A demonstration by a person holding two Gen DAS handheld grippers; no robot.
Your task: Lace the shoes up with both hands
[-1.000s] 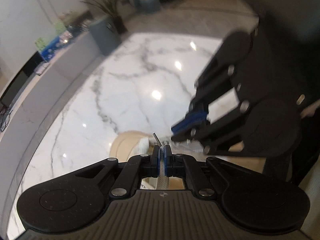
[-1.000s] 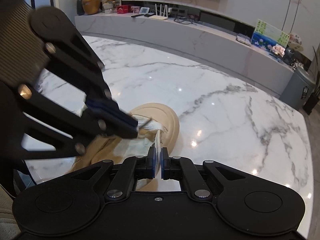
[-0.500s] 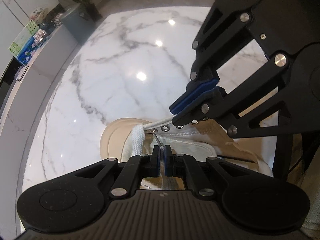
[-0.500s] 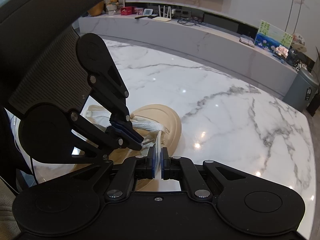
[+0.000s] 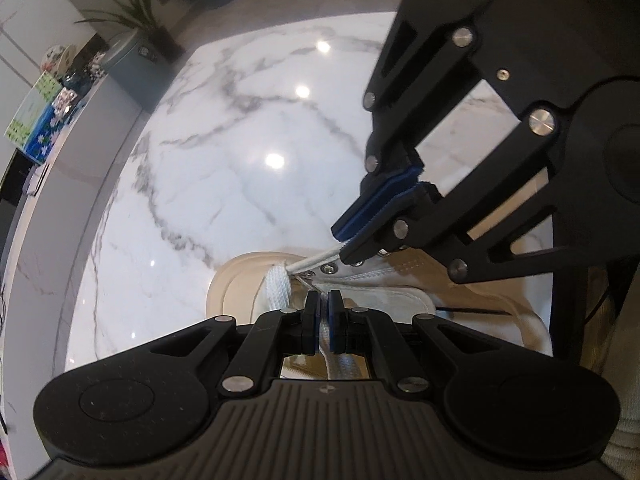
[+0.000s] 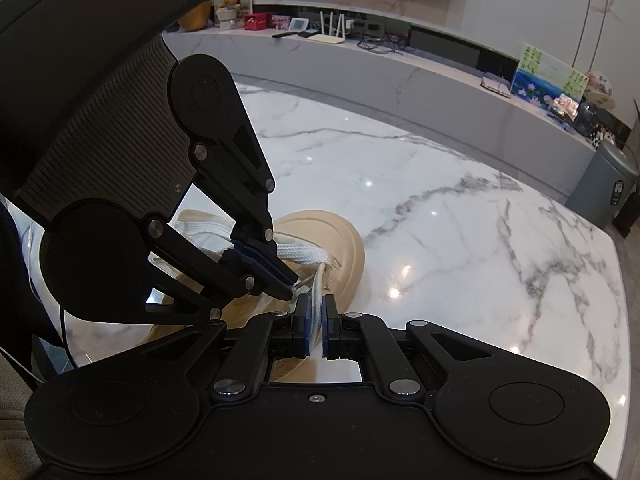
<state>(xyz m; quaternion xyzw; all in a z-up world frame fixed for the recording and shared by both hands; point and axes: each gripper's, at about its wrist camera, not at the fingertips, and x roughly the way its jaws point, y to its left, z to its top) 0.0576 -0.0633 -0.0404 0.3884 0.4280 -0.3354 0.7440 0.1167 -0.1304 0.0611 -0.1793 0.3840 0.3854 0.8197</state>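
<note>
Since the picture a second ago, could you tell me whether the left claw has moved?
Yes. In its own view the left claw has come closer to the shoe, which now fills more of the marble table, both claws shut on the lace.

The shoe (image 6: 320,236) lies on the worktop (image 6: 460,240) at its near left part, toe pointing far. The left gripper (image 6: 290,280) reaches in over the shoe from the left, the right gripper (image 6: 316,310) sits just near of the toe, and each has its jaws closed on a lace (image 6: 318,292) strand. Beyond the worktop runs a long shelf (image 6: 400,76), with a bin (image 6: 604,188) at the far right.
</note>
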